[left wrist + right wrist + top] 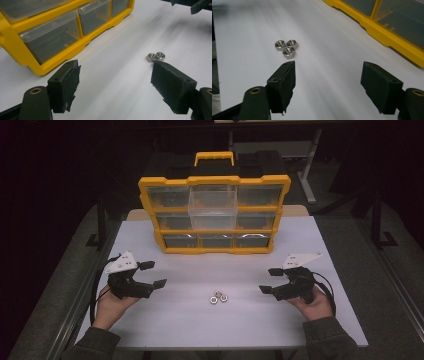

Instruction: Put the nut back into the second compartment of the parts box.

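Centrally on white desk (165, 320), three small silver hex nuts (217, 297) are clustered, touching one another, well apart from both hands. Yellow organizer case (215, 215) with clear drawers is stood upright at far side of desk; one clear middle drawer (212, 209) is seen pulled forward. Left hand-held gripper (156, 275) is held low at left of nuts, jaws spread wide, nothing gripped. Right hand-held gripper (266, 281) is held at right, mirrored, jaws likewise wide and empty. Both are pointed inward toward nuts.
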